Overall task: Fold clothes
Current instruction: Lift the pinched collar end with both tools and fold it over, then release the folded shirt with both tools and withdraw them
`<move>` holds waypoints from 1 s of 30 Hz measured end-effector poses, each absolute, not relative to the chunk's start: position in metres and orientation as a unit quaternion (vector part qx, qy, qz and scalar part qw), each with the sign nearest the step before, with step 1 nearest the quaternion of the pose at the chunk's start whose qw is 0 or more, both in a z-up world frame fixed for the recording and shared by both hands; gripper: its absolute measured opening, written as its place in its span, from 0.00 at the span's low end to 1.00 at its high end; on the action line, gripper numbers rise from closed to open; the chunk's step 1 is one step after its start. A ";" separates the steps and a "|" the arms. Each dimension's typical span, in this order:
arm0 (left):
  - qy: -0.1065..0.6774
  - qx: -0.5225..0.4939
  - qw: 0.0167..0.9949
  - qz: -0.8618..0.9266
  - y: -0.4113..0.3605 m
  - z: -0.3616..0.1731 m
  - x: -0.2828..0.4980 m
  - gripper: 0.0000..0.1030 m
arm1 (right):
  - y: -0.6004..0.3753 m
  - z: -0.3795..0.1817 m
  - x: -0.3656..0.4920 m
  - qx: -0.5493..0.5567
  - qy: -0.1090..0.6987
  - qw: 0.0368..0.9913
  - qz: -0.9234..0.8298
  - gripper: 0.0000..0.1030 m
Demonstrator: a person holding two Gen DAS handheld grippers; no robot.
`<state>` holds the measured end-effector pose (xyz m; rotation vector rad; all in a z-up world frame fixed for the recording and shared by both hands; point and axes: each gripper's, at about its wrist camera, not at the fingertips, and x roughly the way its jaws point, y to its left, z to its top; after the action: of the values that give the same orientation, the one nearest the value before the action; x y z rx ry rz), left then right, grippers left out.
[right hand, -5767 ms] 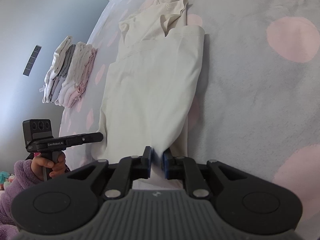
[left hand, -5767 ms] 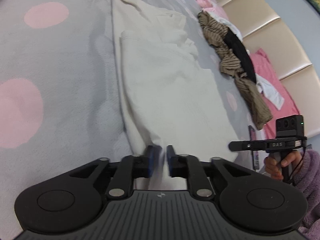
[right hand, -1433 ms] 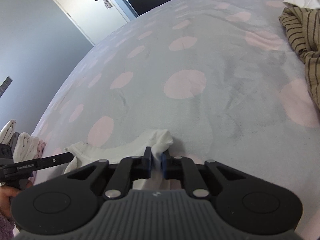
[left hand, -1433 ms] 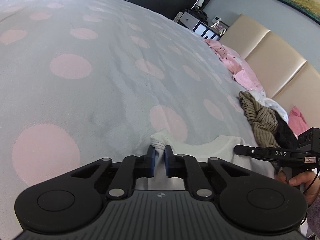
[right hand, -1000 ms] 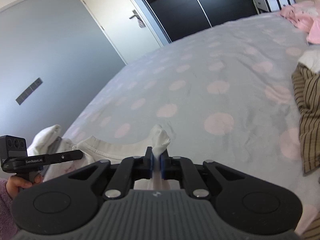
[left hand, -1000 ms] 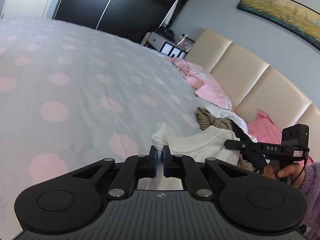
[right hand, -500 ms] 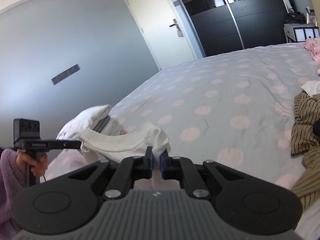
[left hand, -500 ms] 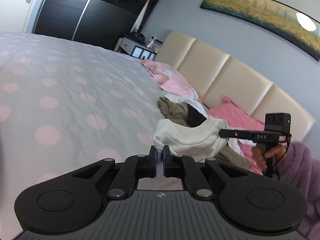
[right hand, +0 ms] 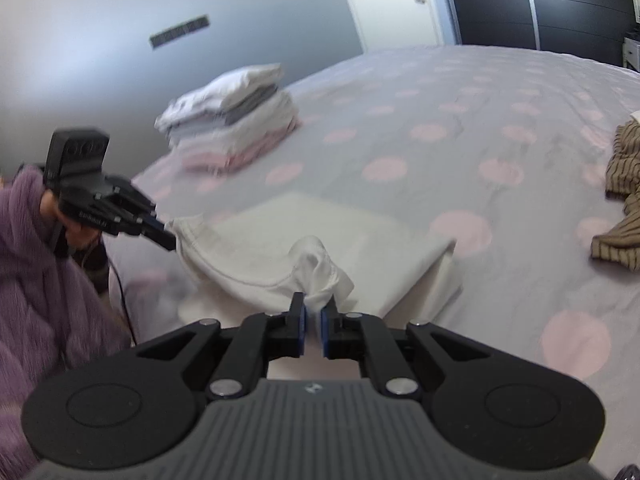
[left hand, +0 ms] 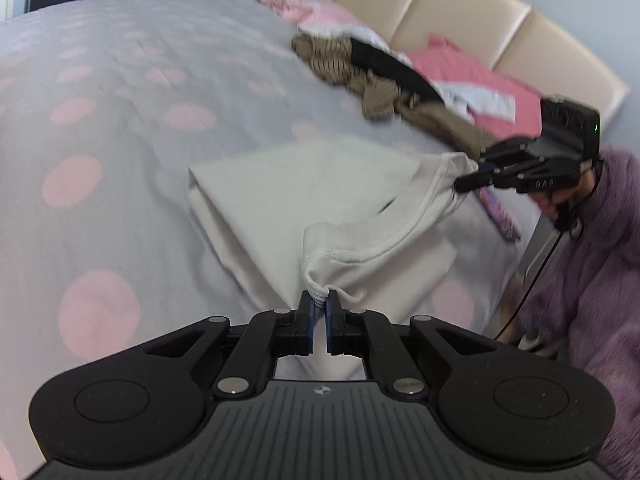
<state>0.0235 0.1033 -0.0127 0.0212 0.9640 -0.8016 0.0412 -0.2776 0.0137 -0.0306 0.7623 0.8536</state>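
With the left claw (left hand: 319,307) and right claw (right hand: 313,311) each clamped on a corner of the cream garment (left hand: 312,184) half-folded on the bed (left hand: 120,120), uneven lowering would likely skew the fold.

A: Where is there room on the bed?

B: In the left wrist view, the dotted bedspread (left hand: 100,120) lies bare from nine to twelve o'clock of the cream garment (left hand: 304,196); a gripper could pass there freely.

A: And toward the headboard?

B: At one o'clock a heap of striped brown clothes (left hand: 360,76) lies with pink cushions (left hand: 460,68) behind it, filling that edge.

A: The other side?

B: In the right wrist view, a stack of folded laundry (right hand: 236,116) sits at eleven o'clock, well apart from the garment, with open bedspread between. The striped heap (right hand: 622,196) lies at three o'clock. At nine o'clock a purple sleeve (right hand: 36,272) crowds the edge.
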 end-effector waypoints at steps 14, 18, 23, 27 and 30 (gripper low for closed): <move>0.459 0.178 0.787 -0.372 0.074 -0.015 -0.022 0.22 | -0.262 -0.003 -0.011 -0.131 0.390 0.810 0.418 0.41; 0.427 0.176 0.805 -0.371 0.072 0.002 -0.035 0.35 | -0.259 0.005 -0.023 -0.155 0.388 0.805 0.421 0.41; 0.408 0.109 0.841 -0.338 0.067 0.016 -0.032 0.35 | -0.248 0.016 -0.027 -0.135 0.378 0.836 0.375 0.33; 0.441 0.080 0.840 -0.305 0.049 -0.001 -0.018 0.27 | -0.228 0.002 -0.020 -0.107 0.394 0.856 0.317 0.12; 0.472 0.101 0.821 -0.303 0.038 -0.023 -0.012 0.24 | -0.209 -0.024 -0.019 -0.119 0.421 0.847 0.303 0.12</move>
<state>-0.0123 0.0377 -0.0234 0.2146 1.0054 -0.6455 -0.0193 -0.2090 -0.0240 -0.2504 0.8876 0.6380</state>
